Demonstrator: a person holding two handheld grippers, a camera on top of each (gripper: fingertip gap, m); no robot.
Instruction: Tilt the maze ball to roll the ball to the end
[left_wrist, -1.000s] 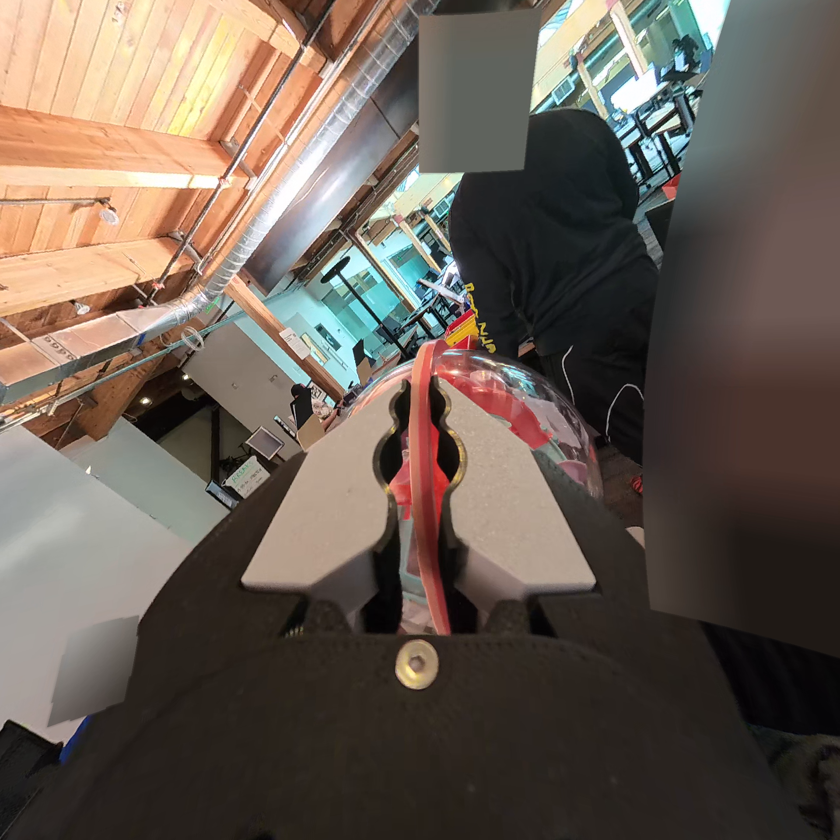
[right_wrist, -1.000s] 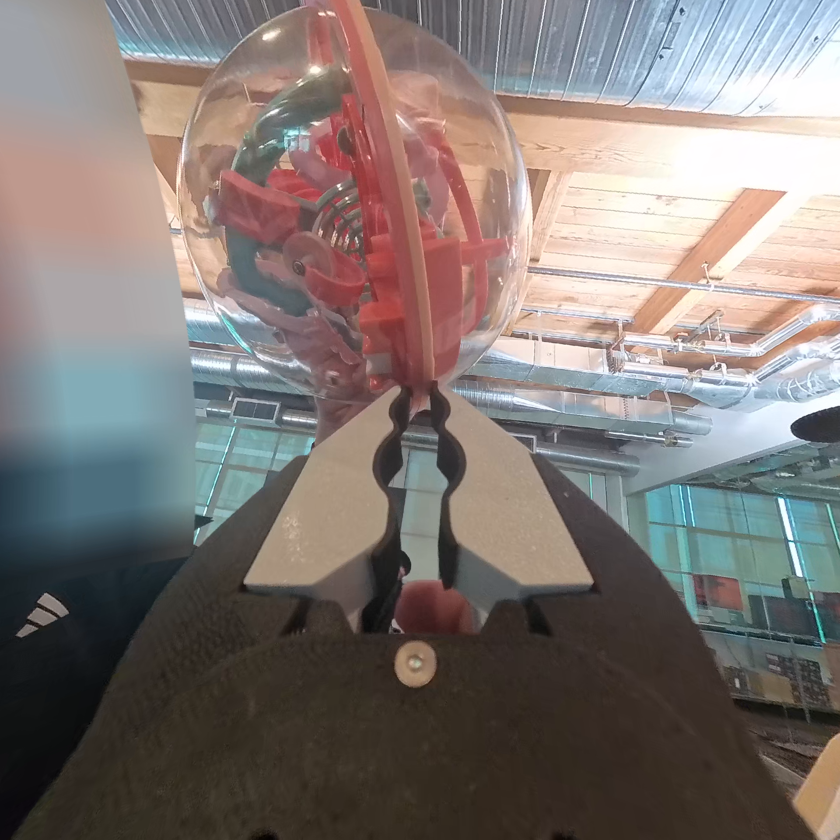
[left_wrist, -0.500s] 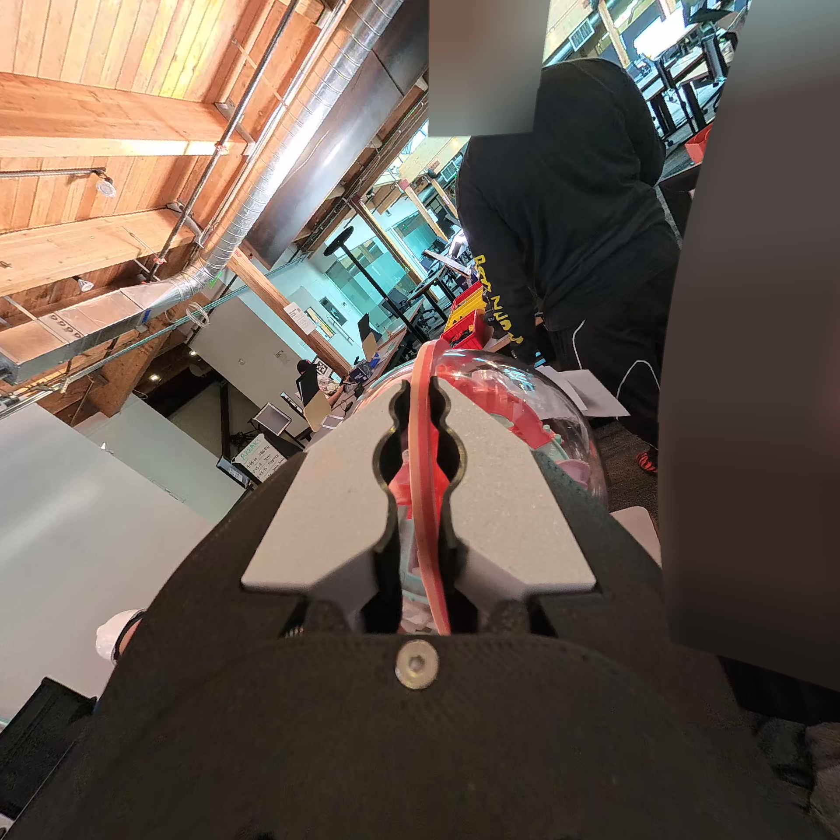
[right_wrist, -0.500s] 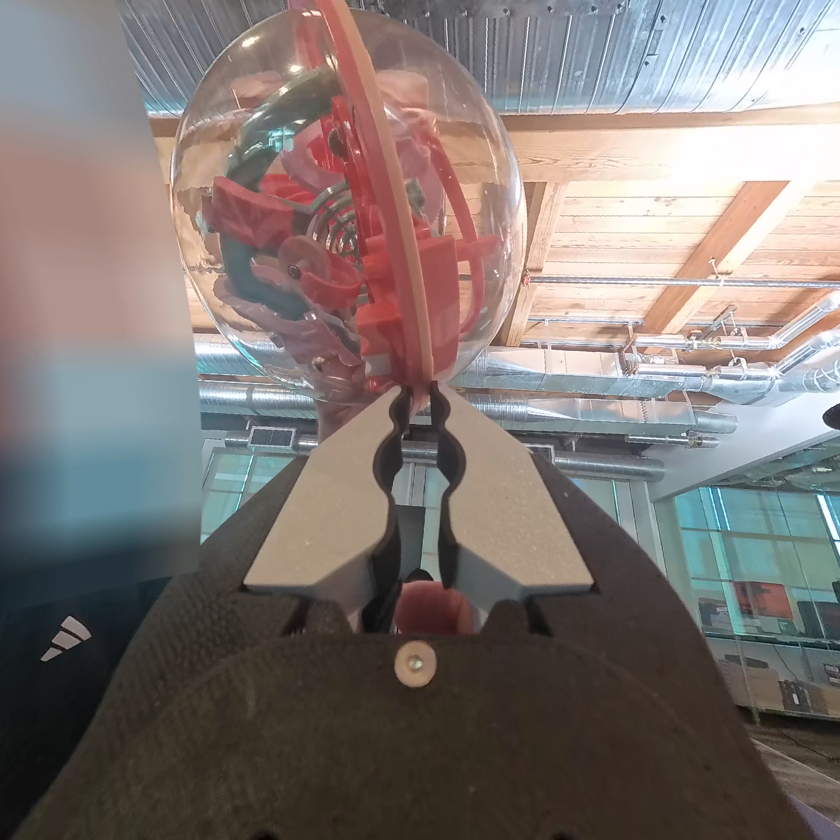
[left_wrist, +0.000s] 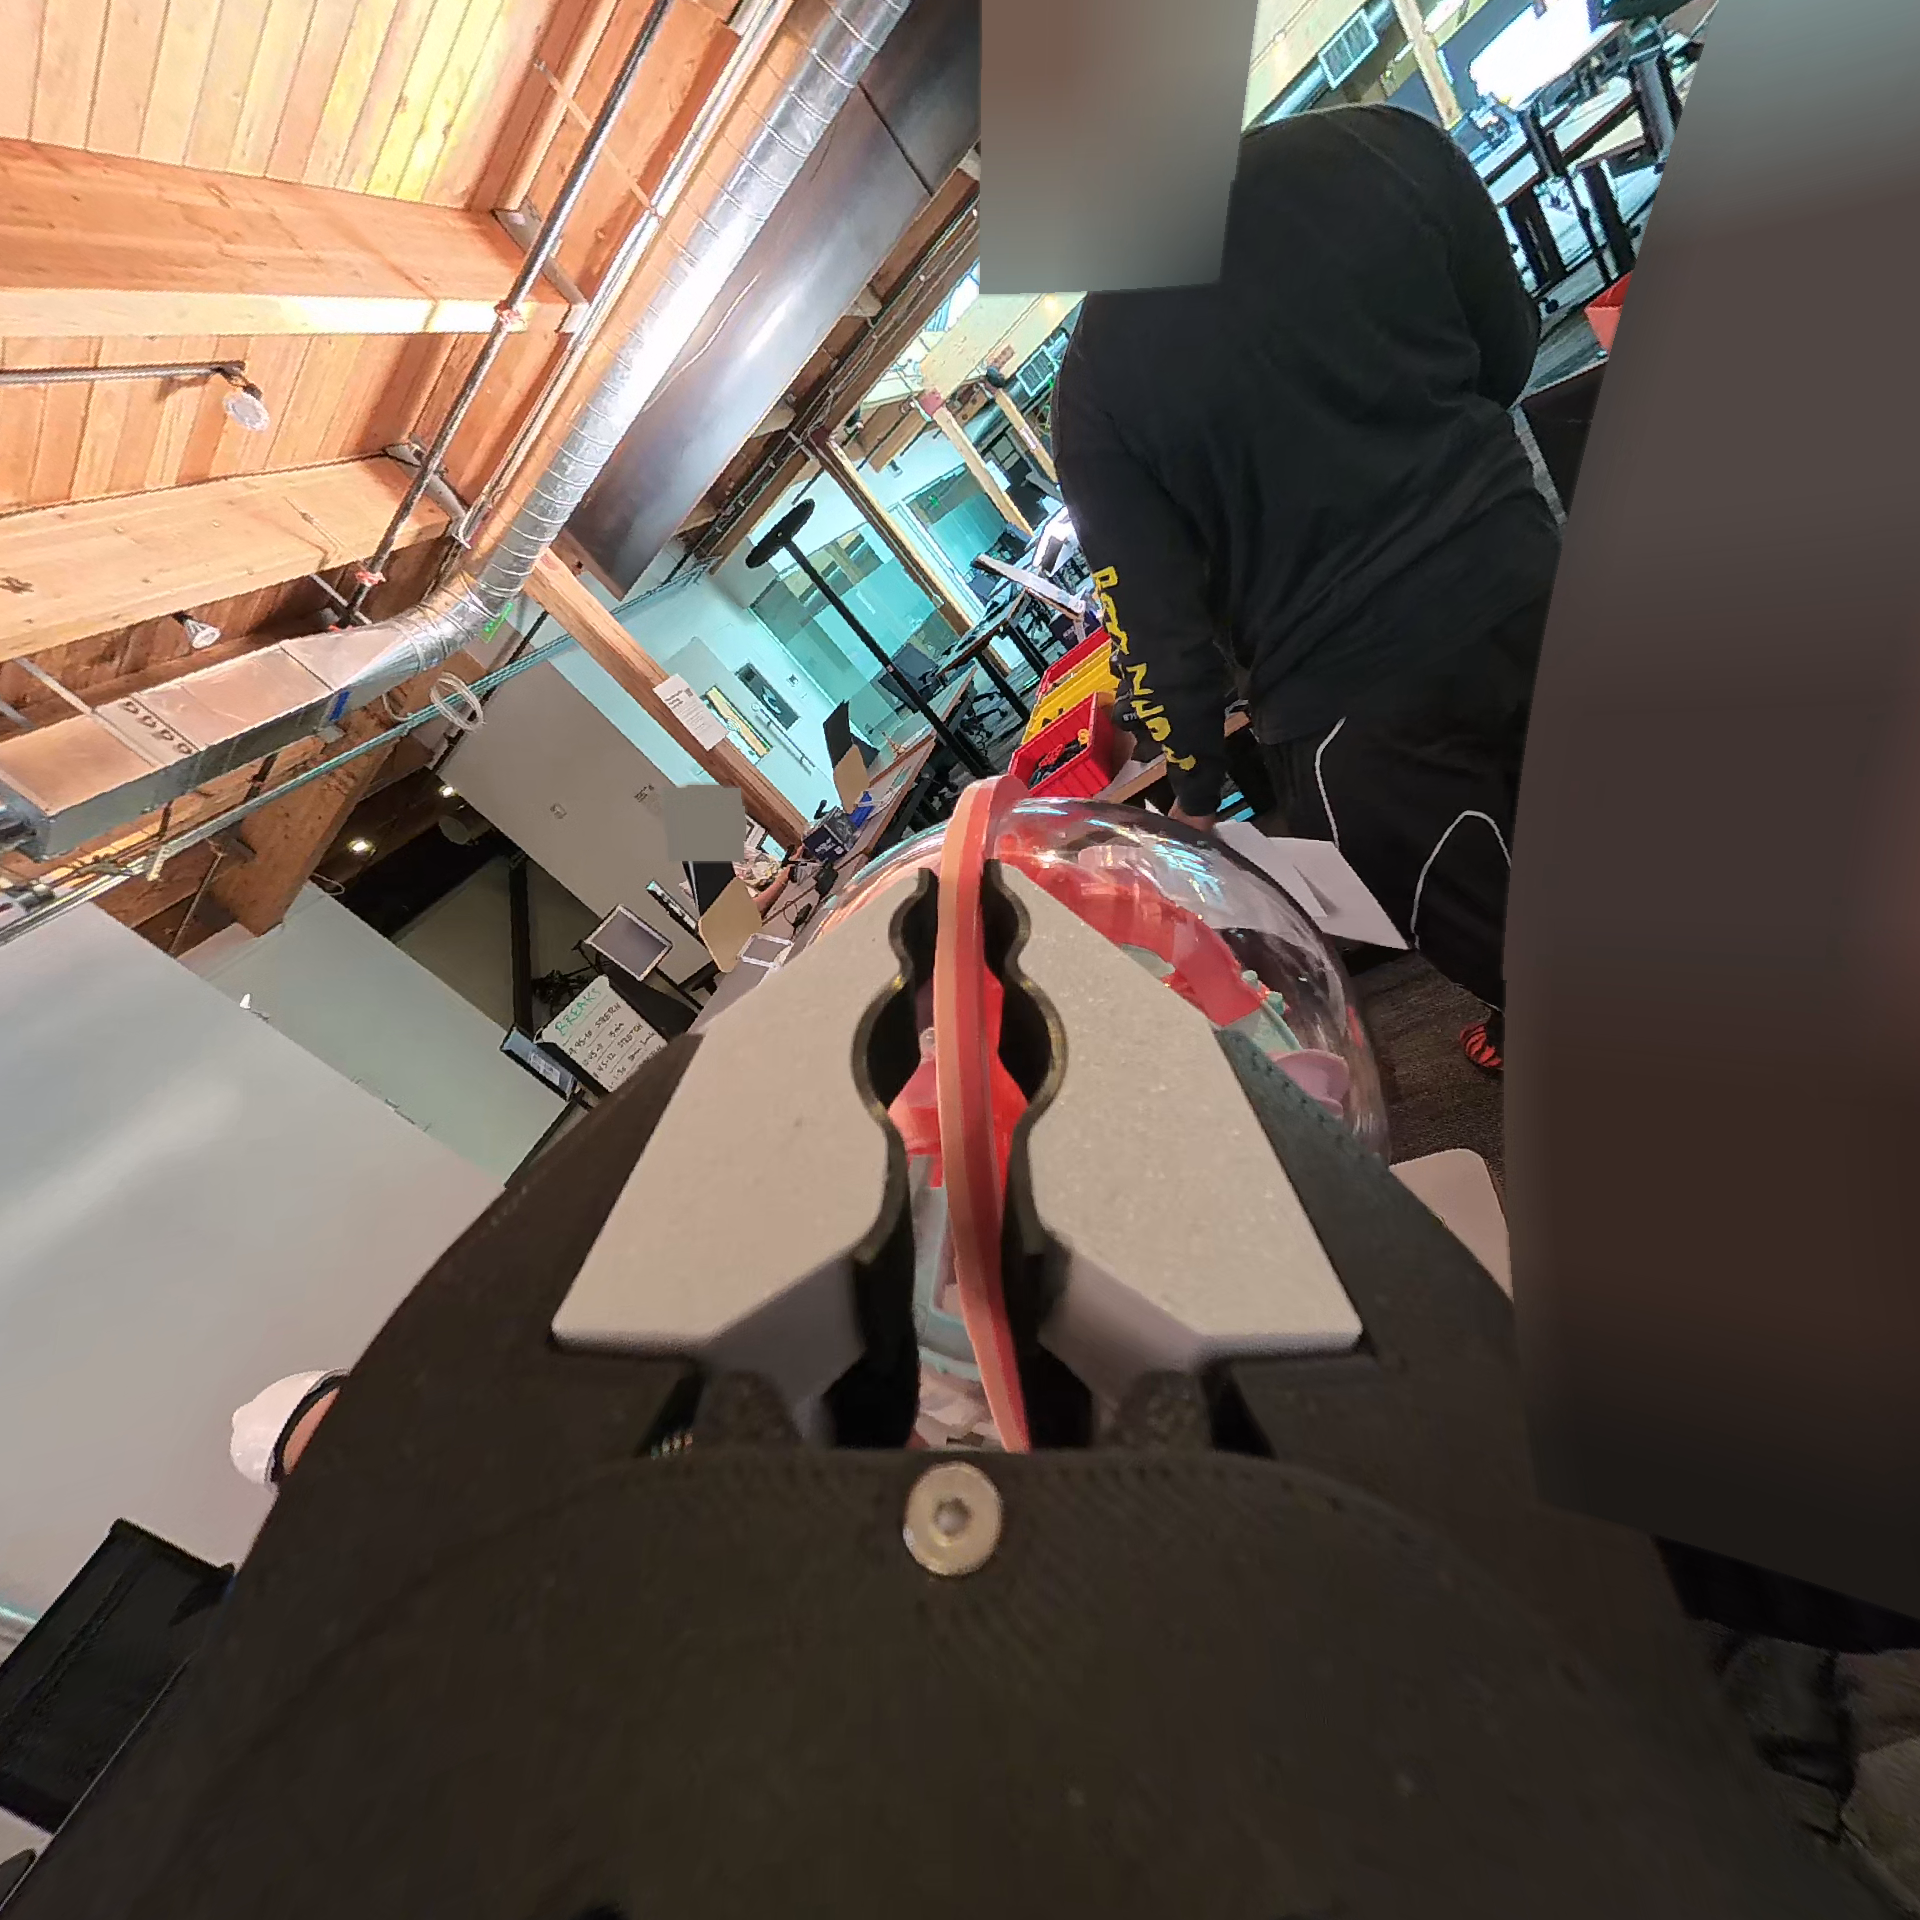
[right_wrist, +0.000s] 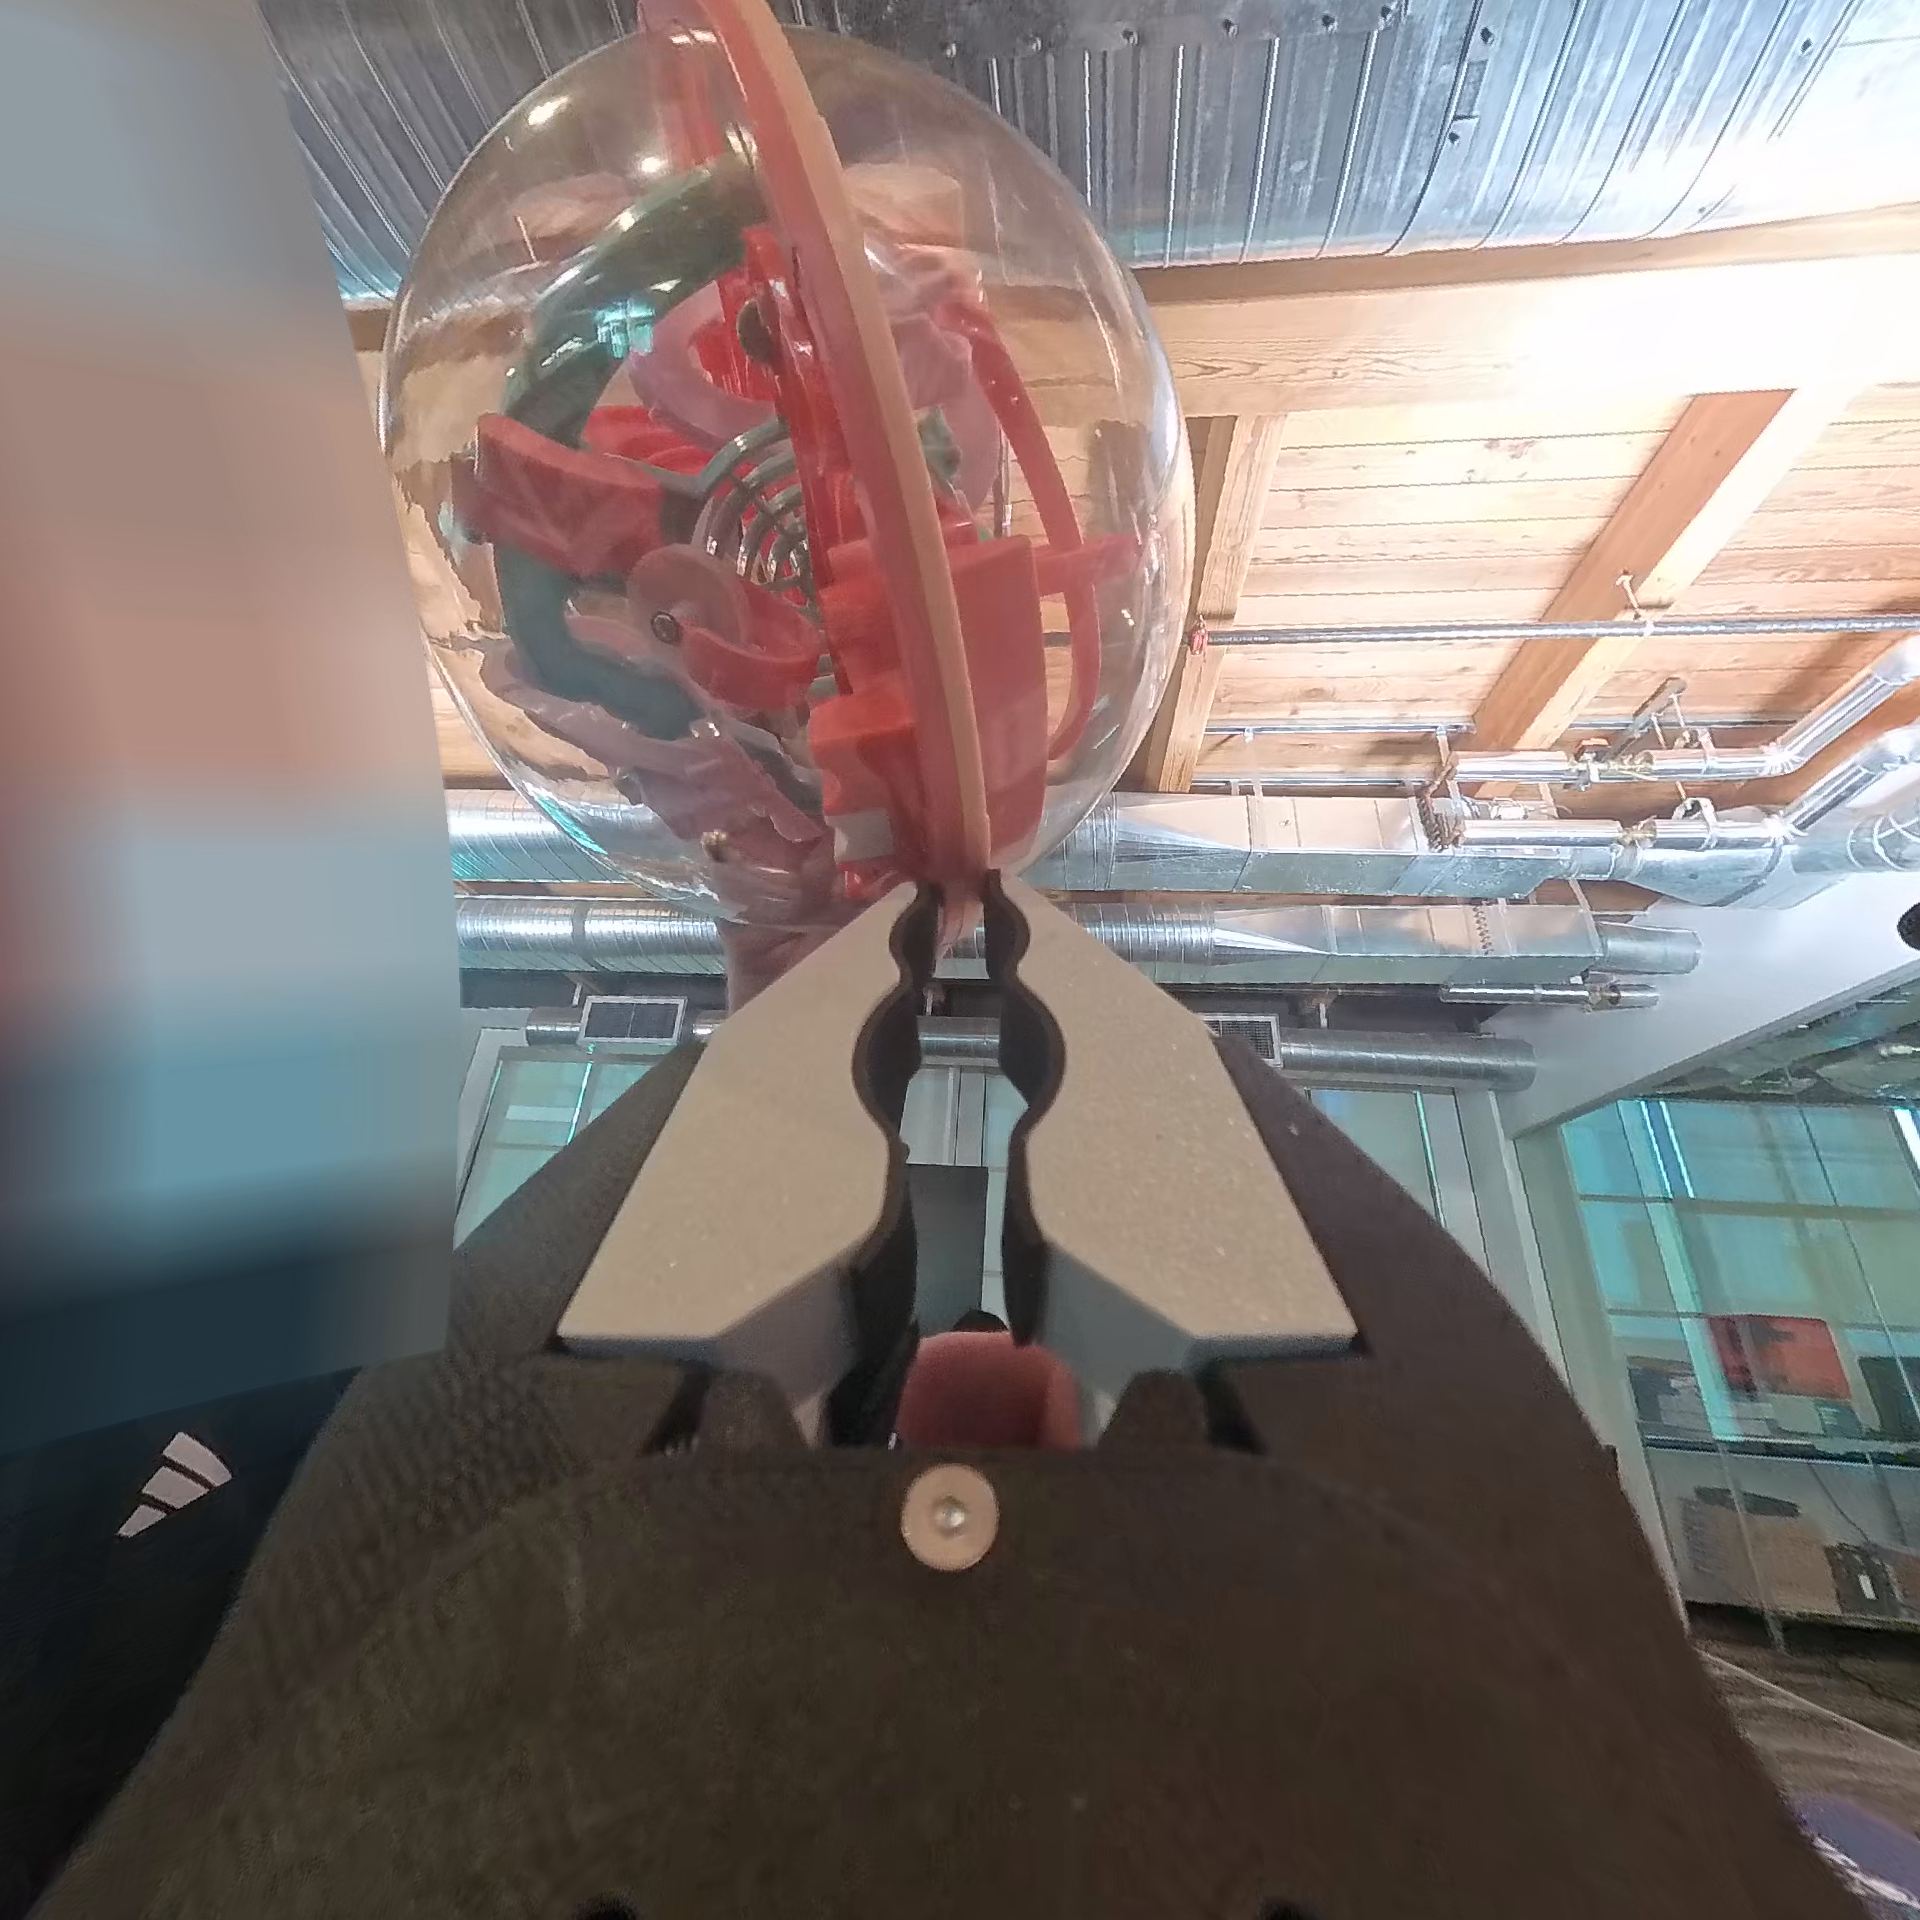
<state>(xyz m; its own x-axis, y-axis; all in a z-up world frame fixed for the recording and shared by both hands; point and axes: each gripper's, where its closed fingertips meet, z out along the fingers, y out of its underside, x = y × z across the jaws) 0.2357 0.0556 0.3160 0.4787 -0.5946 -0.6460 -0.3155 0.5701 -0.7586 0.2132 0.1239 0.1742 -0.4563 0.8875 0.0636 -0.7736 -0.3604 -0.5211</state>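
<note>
**Clear plastic maze ball clamped by both tongs at its red rim**

Clear shell of the maze ball (right_wrist: 790, 499) encloses red, green and lilac tracks; the small ball inside is hard to make out. Left view: sphere mostly hidden behind the fingers (left_wrist: 1143, 1091). Left gripper (left_wrist: 961, 894) clamps the red rim (left_wrist: 966, 1039) deep along its fingers. Right gripper (right_wrist: 961, 899) pinches the rim at its tips; sphere at 12 o'clock.
</note>
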